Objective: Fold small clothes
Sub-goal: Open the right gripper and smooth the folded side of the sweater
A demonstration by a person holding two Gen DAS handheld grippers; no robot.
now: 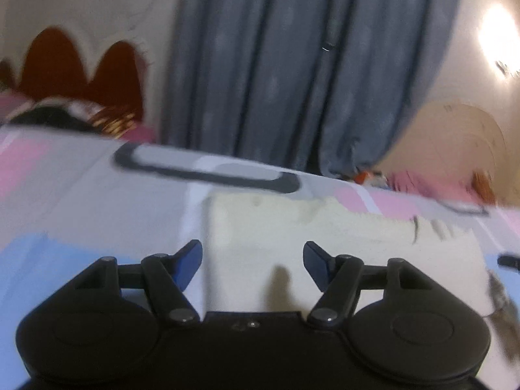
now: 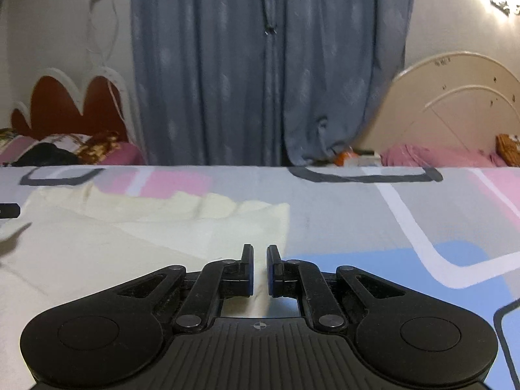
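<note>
Left wrist view, blurred: grey curtain (image 1: 276,65) behind, bed (image 1: 81,195) with pink, grey and blue patterned sheet, cream garment (image 1: 325,243) lying flat on it just ahead of left tool (image 1: 253,265), fingers spread wide, holding nothing. Right wrist view: same cream garment (image 2: 113,243) flat on bed (image 2: 390,211), left of centre; right tool (image 2: 259,268) over its right edge, fingers nearly together with narrow gap, cloth below, not clearly pinched.
</note>
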